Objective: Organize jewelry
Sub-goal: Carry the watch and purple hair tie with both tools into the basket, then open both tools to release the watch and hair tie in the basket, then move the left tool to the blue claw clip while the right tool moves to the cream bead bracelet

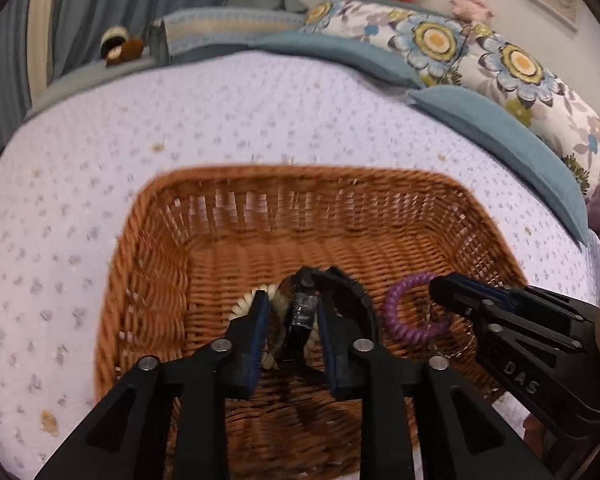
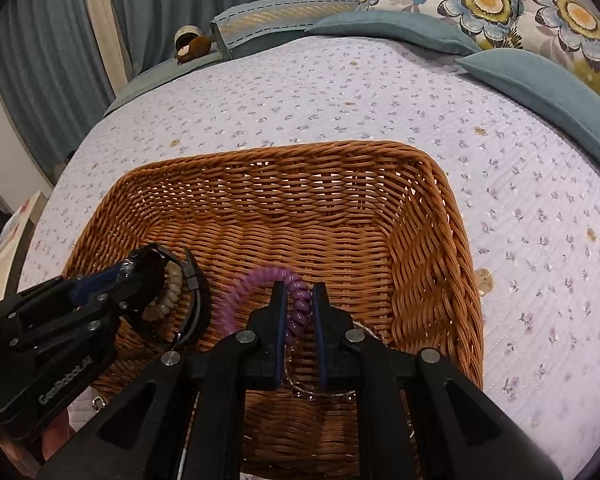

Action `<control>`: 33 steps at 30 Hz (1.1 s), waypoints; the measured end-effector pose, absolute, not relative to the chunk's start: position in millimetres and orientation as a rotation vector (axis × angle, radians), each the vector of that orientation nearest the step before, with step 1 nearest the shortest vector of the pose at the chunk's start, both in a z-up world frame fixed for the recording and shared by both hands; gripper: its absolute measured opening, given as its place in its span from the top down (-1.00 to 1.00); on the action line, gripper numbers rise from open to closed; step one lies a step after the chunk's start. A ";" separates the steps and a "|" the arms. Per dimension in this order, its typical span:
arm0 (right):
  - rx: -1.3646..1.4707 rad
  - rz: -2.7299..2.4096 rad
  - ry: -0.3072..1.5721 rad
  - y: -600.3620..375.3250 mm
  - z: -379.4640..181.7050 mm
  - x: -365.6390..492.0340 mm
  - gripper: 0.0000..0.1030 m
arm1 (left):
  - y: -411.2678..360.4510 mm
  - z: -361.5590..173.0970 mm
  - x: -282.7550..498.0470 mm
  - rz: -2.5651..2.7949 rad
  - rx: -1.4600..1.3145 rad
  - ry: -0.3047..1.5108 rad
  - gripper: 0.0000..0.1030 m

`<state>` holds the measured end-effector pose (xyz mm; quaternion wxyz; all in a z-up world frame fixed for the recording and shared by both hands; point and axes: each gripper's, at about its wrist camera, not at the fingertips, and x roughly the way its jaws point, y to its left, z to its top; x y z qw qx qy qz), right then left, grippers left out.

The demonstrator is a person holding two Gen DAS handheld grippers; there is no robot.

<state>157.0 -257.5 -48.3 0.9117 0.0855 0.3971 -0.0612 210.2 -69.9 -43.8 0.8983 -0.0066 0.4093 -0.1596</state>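
Wicker, woven brown, forms the rectangular basket [image 2: 432,248] that sits on a lilac bedspread [image 2: 340,92] printed with small flowers, and both handheld grippers reach down into it from the six o'clock edge of their own views.

Seen from the left wrist, the left gripper [image 1: 292,300] has its blue-padded jaws parted a little. Between them stands a black band [image 1: 300,312] with a grey taped section, rising from the basket floor; a gap shows on either side of it, so the pads do not appear to press it. A cream beaded bracelet [image 1: 246,304] lies under the left-hand jaw, toward nine o'clock of the band. The right gripper [image 1: 440,286] enters from four o'clock, its tips touching a purple coil bracelet [image 1: 404,312] that lies on the basket floor at three o'clock of the band.

Seen from the right wrist, the right gripper [image 2: 300,292] holds its jaws narrowly apart around the near side of the purple coil bracelet [image 2: 296,300]. The coil rests against the left-hand pad, while a slim gap shows beside the right-hand one. A thin silvery chain [image 2: 324,392] lies on the weave beneath the jaws. At nine o'clock the left gripper [image 2: 140,268] points toward the black band and beads.

Teal cushions [image 2: 540,84] and a floral pillow [image 2: 492,0] line the bed's far edge, near one o'clock.
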 end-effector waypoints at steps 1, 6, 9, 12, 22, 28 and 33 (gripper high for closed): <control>0.170 -0.130 0.815 -256.4 -46.9 155.6 0.68 | -69.4 -39.4 207.8 -0.334 -0.016 0.836 0.33; 0.147 -0.129 0.787 -246.5 -32.4 138.4 0.47 | -62.1 -17.5 190.9 -0.350 -0.035 0.798 0.29; 0.126 -0.139 0.757 -237.6 -18.5 118.8 0.31 | -54.8 -1.4 172.7 -0.362 -0.044 0.773 0.29; 0.098 -0.141 0.731 -225.6 -3.6 93.2 0.31 | -47.9 15.7 149.8 -0.368 -0.049 0.746 0.14; 0.065 -0.158 0.655 -193.6 26.6 -6.5 0.28 | -18.3 50.8 44.1 -0.365 -0.057 0.681 0.01; 0.087 -0.157 0.641 -186.9 27.7 -48.2 0.28 | 5.0 44.4 -8.9 -0.334 -0.120 0.681 0.01; 0.123 -0.156 0.632 -184.2 12.4 -70.7 0.27 | 13.2 20.5 -36.4 -0.313 -0.141 0.698 0.01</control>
